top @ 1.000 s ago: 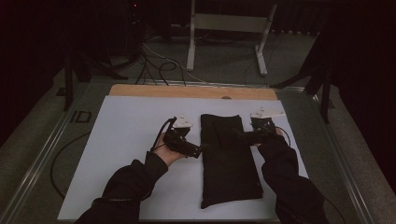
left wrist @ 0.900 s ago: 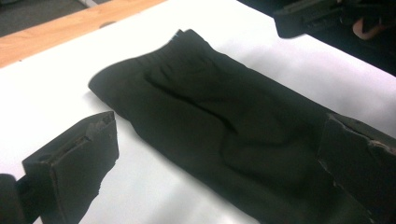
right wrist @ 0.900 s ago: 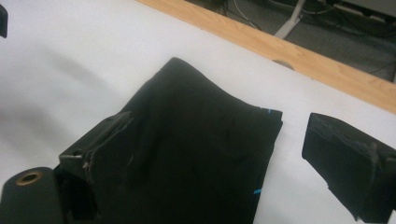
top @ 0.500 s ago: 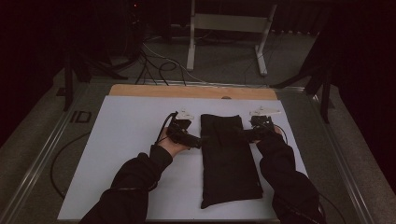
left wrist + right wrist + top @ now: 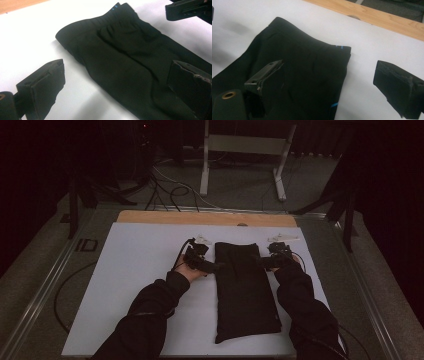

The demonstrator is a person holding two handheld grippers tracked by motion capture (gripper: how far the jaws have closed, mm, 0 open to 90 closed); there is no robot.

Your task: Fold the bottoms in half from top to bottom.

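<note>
A folded black garment point(image 5: 245, 290) lies lengthwise on the white table top point(image 5: 135, 265), its waistband end at the far side. My left gripper point(image 5: 209, 266) is at the garment's left edge near that end. It is open, its jaws wide apart point(image 5: 117, 87), one over the white surface and one over the cloth point(image 5: 120, 62). My right gripper point(image 5: 266, 262) is at the right edge opposite. It is open too point(image 5: 332, 82), with one jaw over the cloth point(image 5: 307, 75) and one over the bare table. Blue stitching shows at the waistband corner.
A wooden strip point(image 5: 205, 217) runs along the table's far edge. Beyond it on the floor are a metal stand point(image 5: 240, 145) and loose cables point(image 5: 170, 190). Left of the garment is a wide stretch of white table. The right gripper's jaw point(image 5: 187, 10) shows farther off in the left gripper view.
Both hands have slid a little toward the garment's far end, and the grippers have closed in on its two side edges. The garment has not moved.
</note>
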